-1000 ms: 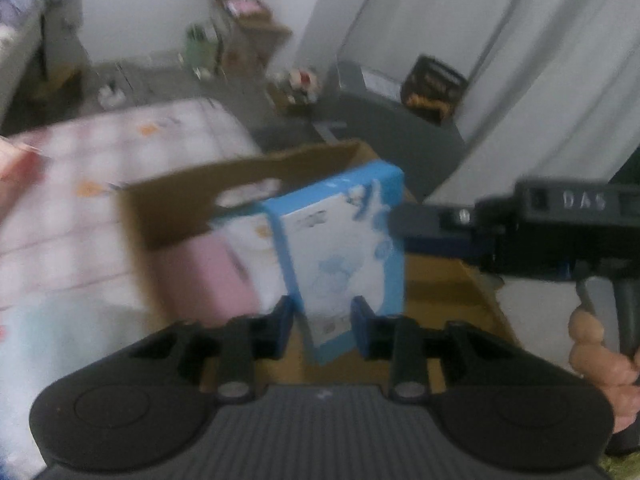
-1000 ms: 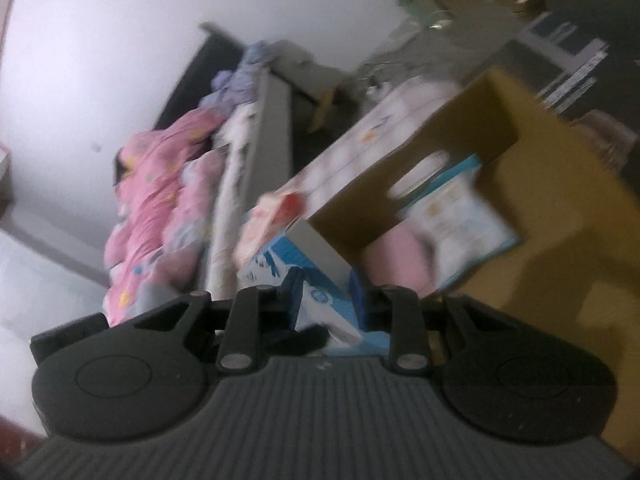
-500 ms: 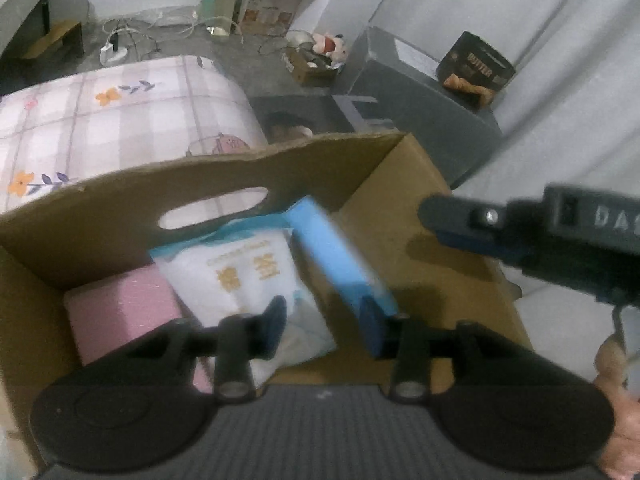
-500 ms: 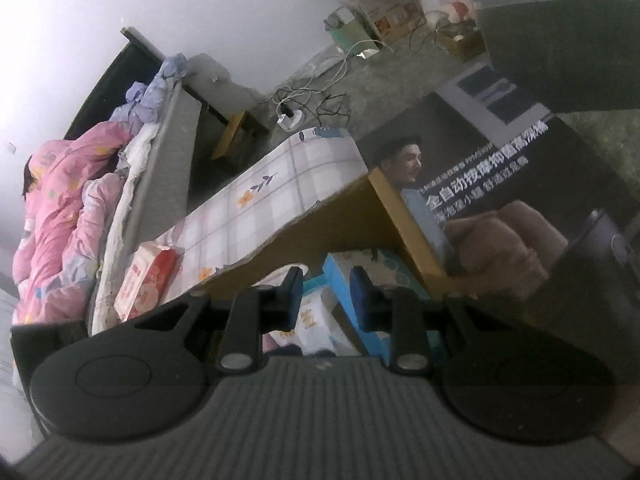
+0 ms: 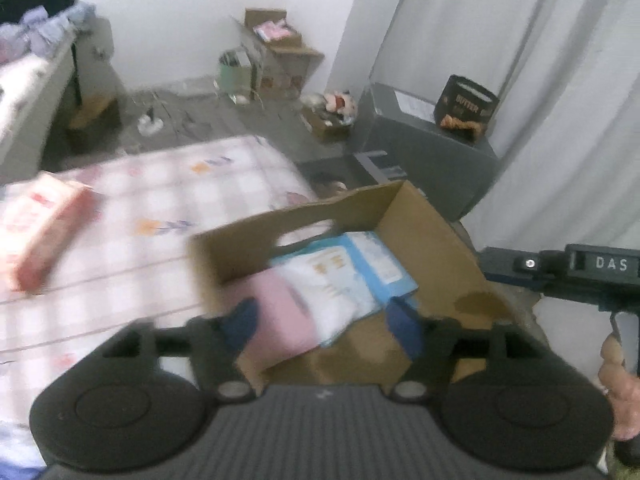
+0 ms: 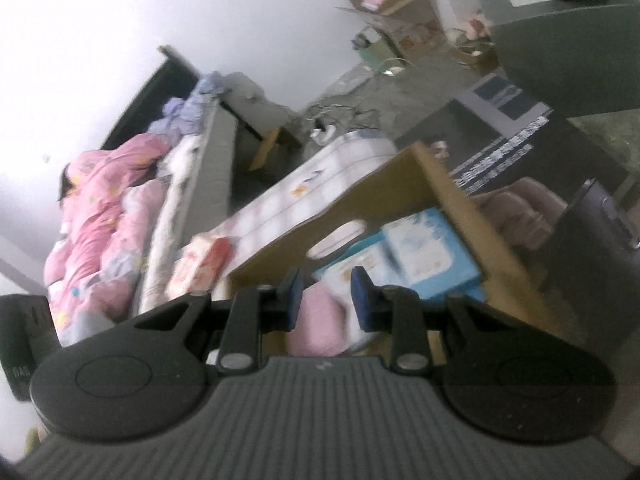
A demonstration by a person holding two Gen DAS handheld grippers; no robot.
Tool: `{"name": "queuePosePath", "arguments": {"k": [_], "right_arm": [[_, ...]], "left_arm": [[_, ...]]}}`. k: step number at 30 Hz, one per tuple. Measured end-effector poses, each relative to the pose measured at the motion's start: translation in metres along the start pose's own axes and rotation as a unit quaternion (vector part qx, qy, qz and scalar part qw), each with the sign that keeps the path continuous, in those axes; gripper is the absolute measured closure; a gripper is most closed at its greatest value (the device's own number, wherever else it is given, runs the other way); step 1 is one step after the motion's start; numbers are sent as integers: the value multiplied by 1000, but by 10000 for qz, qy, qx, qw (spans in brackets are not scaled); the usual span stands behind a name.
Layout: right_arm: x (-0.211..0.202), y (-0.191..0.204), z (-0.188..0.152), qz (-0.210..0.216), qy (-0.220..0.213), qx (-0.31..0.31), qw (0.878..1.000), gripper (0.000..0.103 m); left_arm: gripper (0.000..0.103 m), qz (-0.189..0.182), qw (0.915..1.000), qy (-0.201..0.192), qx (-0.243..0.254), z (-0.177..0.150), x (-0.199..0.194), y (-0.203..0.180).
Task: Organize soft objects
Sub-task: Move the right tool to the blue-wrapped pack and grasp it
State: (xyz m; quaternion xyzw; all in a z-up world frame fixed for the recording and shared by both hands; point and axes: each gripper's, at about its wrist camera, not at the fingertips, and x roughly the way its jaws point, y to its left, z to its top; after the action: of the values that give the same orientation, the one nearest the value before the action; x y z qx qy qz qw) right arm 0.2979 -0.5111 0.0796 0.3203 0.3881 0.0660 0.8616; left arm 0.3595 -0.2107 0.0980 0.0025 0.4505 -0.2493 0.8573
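A brown cardboard box (image 5: 432, 240) with a handle slot holds a pink pack (image 5: 280, 316), a white pack (image 5: 332, 284) and a blue pack (image 5: 380, 260). My left gripper (image 5: 324, 330) is open and empty, above the box's near side. My right gripper (image 6: 325, 300) is open with a narrow gap, empty, near the box's edge (image 6: 400, 184); the blue pack (image 6: 428, 256) and pink pack (image 6: 316, 324) lie beyond it. The right gripper's body (image 5: 580, 272) also shows in the left wrist view. A pink-red pack (image 5: 40, 228) lies on the checked mattress (image 5: 168, 200), also in the right wrist view (image 6: 200, 264).
A dark grey cabinet (image 5: 424, 148) with a black snack box (image 5: 468, 108) stands behind the cardboard box. White curtains (image 5: 540, 80) hang at the right. Cardboard boxes (image 5: 276, 56) and clutter sit by the far wall. A bed with pink bedding (image 6: 100, 208) is at the left.
My left gripper let go of the blue pack, which now lies in the box, then opened wide and pulled back up. My right gripper shifted and opened slightly.
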Motion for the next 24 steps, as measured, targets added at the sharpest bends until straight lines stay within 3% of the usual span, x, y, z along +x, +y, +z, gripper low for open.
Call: {"name": "queuePosePath", "arguments": {"k": [5,13,19,24], "right_arm": [[-18,46,-54,595,204,-237,9977,76],[6,132,-129,1440,994,-657,9824,76],[43,205,-164,1799,1547,-1044,9658,75],[85,257,-188,1739,1969,-1399,9547,73]], "left_arm": [[11,331,9991,-276,-13,-44,-81,49],[7,1165,9885,-762,-587,-127,-178,140],[7,1209,9801,-948,-1259,-189,-207,190],[12,1157,9788,-878,-1446,-221,-195,211]]}}
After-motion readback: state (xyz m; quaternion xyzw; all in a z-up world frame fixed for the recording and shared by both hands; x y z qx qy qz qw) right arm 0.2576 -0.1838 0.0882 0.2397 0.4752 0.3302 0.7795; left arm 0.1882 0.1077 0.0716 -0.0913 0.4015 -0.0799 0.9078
